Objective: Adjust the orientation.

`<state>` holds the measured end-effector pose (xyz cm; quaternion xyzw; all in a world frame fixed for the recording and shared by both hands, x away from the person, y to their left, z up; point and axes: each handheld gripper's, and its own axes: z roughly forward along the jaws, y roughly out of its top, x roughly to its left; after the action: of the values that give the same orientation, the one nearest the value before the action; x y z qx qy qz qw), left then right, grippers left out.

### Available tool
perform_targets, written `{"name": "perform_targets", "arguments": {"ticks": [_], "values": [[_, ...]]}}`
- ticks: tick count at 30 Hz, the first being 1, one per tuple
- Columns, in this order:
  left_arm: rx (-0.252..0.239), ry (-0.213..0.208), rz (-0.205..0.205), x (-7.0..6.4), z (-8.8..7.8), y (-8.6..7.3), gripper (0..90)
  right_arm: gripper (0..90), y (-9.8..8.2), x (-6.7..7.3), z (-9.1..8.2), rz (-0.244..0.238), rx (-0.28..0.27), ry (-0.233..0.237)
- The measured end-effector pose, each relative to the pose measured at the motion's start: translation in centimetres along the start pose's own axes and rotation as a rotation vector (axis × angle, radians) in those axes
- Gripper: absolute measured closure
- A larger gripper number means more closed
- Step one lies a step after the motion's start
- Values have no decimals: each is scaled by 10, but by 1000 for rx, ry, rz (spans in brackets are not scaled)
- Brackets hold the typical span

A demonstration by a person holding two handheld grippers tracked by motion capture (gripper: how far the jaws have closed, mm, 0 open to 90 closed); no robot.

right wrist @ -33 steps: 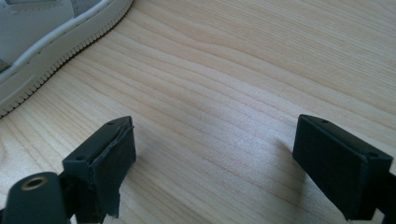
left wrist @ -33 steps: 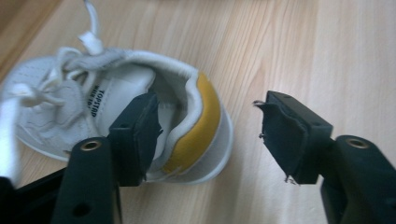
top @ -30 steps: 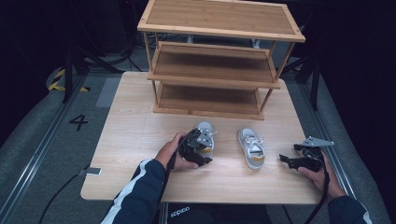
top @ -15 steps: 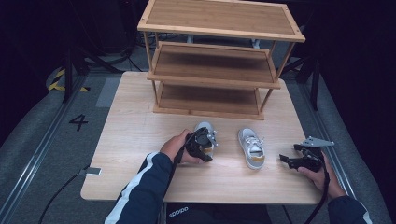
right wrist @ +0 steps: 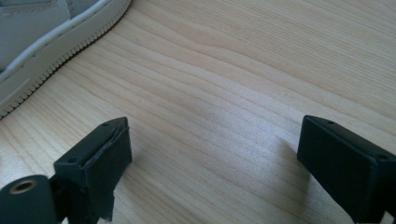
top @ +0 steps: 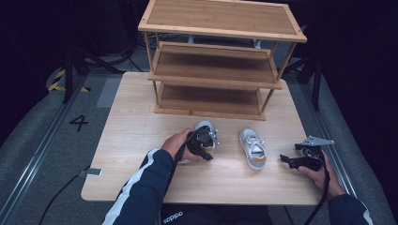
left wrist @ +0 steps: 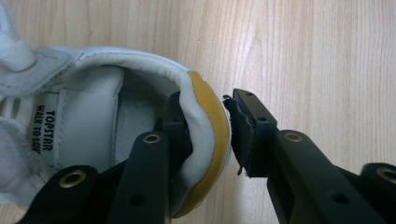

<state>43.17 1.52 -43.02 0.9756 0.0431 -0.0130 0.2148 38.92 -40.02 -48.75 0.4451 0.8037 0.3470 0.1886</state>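
- High view: a pair of small white sneakers with mustard-yellow heel tabs sits on the pale wooden desk point(top: 141, 140), in front of a three-tier bamboo shoe rack point(top: 216, 61). The left gripper point(top: 205, 146) is down on the heel end of the left-hand white sneaker point(top: 205, 127), whose toe points away toward the rack, long axis running roughly front to back. The right-hand white sneaker point(top: 252, 149) lies well apart from the fingers of the right gripper point(top: 288, 161), toe likewise toward the rack and slightly angled. I'd judge the shoes are lined up so for lifting onto a shelf, heel nearest the person for an easy pinch.
- Left gripper view: the fingers point(left wrist: 252, 135) straddle the padded heel collar of that sneaker point(left wrist: 93, 112), one inside the shoe against the lining, the other outside just beside the yellow tab point(left wrist: 212, 121). A thin gap shows at the outer pad, so they are closing round the heel, not yet clamped. The heel wall is the stiffest edge to grip, which likely explains the choice. The shoe stretches away from the fingers toward the left of this view.
- Right gripper view: the fingers point(right wrist: 100, 163) stand wide apart over bare desk, holding nothing. The ribbed sole edge of the other sneaker point(right wrist: 56, 51) lies beyond the fingers, clear of them; this hand seems to be waiting.
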Motion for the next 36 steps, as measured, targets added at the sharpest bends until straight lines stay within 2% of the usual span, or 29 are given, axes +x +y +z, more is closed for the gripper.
{"name": "perform_targets", "arguments": {"ticks": [6,7,9,10,13,17,19,20,21,22,24,25,27,28,29,32,35,36], "values": [[-5,29,4,-1,-9,0,694,103,-1,0,-1,1,-3,-2],[1,42,18,0,-14,1,694,103,-1,0,-1,1,-3,-2],[-15,52,14,2,-20,1,697,103,-1,0,-1,2,-2,-3],[-37,58,-1,4,-24,1,698,103,-1,0,-1,2,-2,-3],[-53,80,-10,13,-30,0,710,103,-1,0,-1,1,-1,-3],[-41,94,-6,34,-35,-2,710,102,-1,0,-1,2,-2,-3],[-45,94,-16,44,-36,-2,710,102,-1,0,-1,-1,-2,-2],[-54,94,-20,52,-36,-2,710,101,-1,-1,-1,-1,-2,-1],[-52,96,-7,63,-35,-1,710,100,-1,-1,-1,-2,-1,0],[-52,96,-7,63,-35,-1,710,100,-1,-1,-1,-2,-1,0],[-51,93,-20,80,-33,1,710,101,-1,-1,-1,-3,-2,0],[-31,91,-13,88,-32,2,709,100,-1,-1,-1,-3,-2,1],[-37,92,-20,101,-29,1,709,100,-1,-1,-1,-3,-2,1],[-45,87,-43,105,-27,0,708,101,-1,-1,-1,-3,-2,1],[-48,84,-32,111,-25,-1,708,101,-1,-1,-1,-3,-3,1],[-55,89,-40,123,-20,-5,705,107,-2,-1,-2,-5,-1,8],[-79,106,-64,127,-17,-8,687,109,-2,-2,-2,-5,-1,13],[-67,114,-48,129,-17,-9,675,109,-2,-2,-2,-5,0,14]]}}
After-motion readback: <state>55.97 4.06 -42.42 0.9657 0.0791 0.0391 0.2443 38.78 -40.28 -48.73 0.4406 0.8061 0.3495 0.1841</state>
